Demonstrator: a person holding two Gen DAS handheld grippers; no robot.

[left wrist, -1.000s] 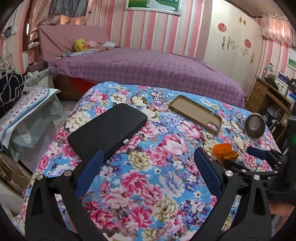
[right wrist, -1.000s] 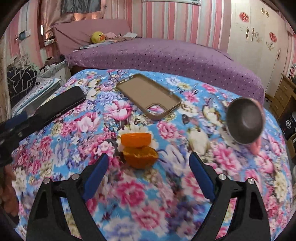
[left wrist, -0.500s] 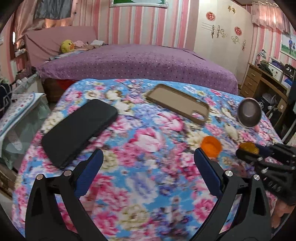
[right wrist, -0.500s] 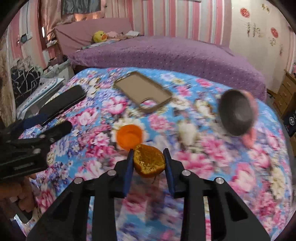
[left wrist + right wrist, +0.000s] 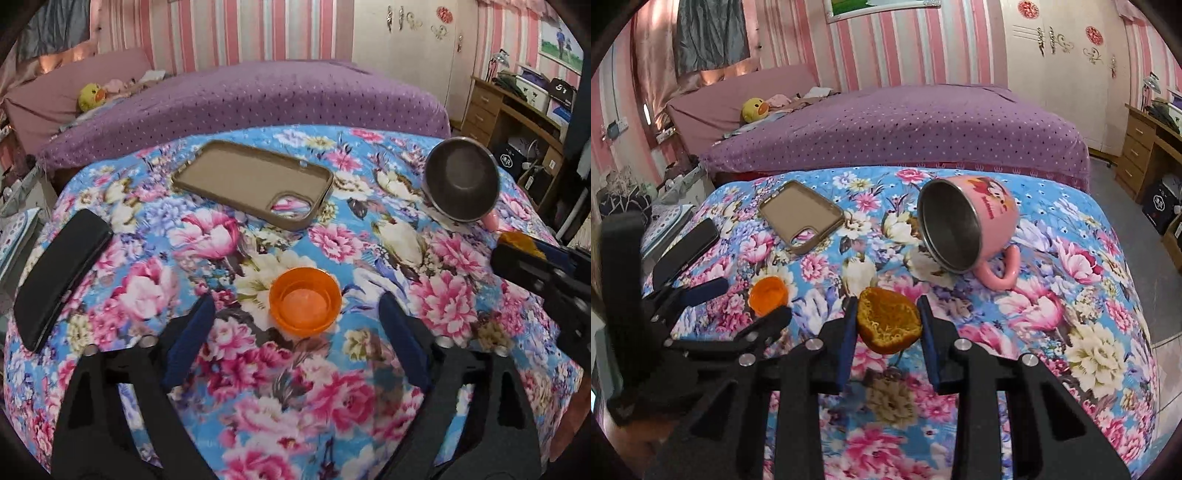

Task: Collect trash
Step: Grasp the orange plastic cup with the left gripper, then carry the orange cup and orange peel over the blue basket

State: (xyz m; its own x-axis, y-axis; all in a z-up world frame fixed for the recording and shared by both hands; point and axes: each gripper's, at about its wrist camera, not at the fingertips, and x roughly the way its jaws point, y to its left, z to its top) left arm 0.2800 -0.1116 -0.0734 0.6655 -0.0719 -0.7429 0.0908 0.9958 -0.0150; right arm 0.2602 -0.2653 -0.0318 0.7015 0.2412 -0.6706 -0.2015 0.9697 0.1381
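Observation:
My right gripper [image 5: 888,325] is shut on a piece of orange peel [image 5: 889,325] and holds it a little above the floral tablecloth [image 5: 1052,314]. The peel also shows at the right edge of the left wrist view [image 5: 522,240]. A small orange plastic cap [image 5: 304,301] lies open side up on the cloth. My left gripper [image 5: 295,325] is open, its blue fingers on either side of the cap and slightly nearer than it. The cap also shows in the right wrist view [image 5: 768,295].
A pink steel-lined mug [image 5: 967,229] lies on its side on the table's right. A tan phone case [image 5: 255,182] lies at the back middle. A black phone [image 5: 61,277] lies at the left edge. A purple bed [image 5: 258,96] stands behind the table.
My right gripper shut on the peel and lifted it off to the right, leaving the cap alone. My left gripper moved right until the cap sat between its open fingers.

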